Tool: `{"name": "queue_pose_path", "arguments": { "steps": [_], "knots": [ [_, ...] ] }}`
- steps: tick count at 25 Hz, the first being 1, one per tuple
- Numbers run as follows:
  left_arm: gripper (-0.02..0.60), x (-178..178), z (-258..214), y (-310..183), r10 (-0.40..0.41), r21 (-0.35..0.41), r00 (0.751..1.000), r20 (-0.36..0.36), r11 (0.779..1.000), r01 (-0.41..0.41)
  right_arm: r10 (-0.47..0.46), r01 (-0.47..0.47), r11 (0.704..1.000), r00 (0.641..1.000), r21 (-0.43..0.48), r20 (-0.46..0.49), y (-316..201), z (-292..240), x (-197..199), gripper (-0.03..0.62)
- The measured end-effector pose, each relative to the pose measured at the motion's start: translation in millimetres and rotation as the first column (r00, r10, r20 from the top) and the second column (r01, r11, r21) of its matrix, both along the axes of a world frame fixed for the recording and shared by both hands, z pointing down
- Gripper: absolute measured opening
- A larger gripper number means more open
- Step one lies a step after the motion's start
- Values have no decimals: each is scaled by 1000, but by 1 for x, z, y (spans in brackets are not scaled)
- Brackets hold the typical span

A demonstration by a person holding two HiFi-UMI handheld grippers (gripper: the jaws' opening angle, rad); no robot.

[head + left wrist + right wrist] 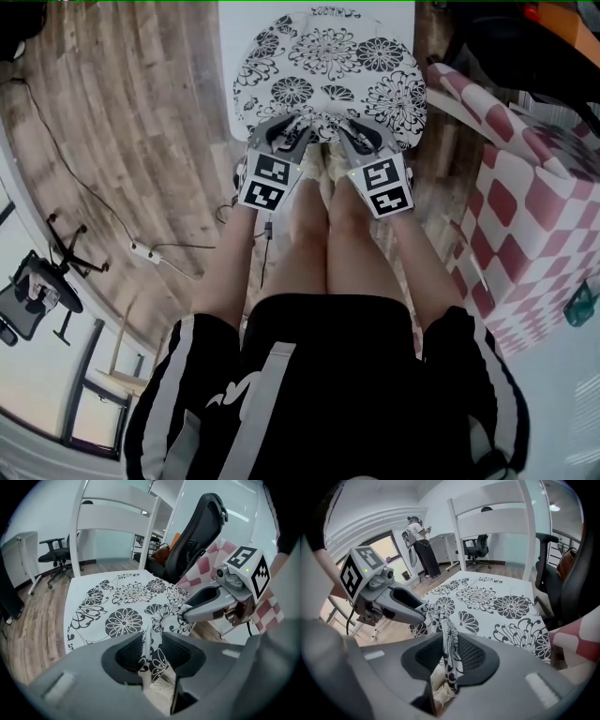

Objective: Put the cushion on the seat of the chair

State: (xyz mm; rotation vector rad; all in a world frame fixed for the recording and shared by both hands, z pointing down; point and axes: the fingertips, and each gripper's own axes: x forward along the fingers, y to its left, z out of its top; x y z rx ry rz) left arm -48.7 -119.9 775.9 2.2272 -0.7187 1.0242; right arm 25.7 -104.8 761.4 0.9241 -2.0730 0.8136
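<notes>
cushion [328, 56]: floral, lies on chair [117, 517] seat
L gripper [152, 649]: fingers spread, cushion's front edge loose betw. them
R gripper [451, 656]: same

Lying flat: a white cushion [328, 66] printed with black flowers, sitting at the upper centre of the head view. Covering nearly the whole seat [226, 56] of the white slat-backed chair [115, 520]. Rising at its near edge into two thin upright folds, pale fringe hanging beneath.
</notes>
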Motion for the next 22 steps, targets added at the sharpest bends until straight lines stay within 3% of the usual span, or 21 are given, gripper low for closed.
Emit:
{"name": "queue_pose_path", "arguments": {
  "steps": [7, 14, 20, 22],
  "knots": [
    [227, 2, -12, 11, 36, -3, 999, -15, 999, -36, -17, 16, 1000, 999, 15, 45, 5, -14, -4, 169],
    [242, -1, -26, 23, 42, -5, 999, -32, 999, -42, -37, 34, 998, 997, 45, 75, 14, -31, -5, 209],
    [241, -4, -32, 26, 49, 12, 999, -7, 999, -49, -65, 63, 996, 997, 62, 38, 20, -36, -5, 178],
    [214, -5, -35, 24, 46, 28, 999, 1, 999, -46, -61, 60, 995, 998, 79, 16, 19, -39, -4, 109]
  ]
}}
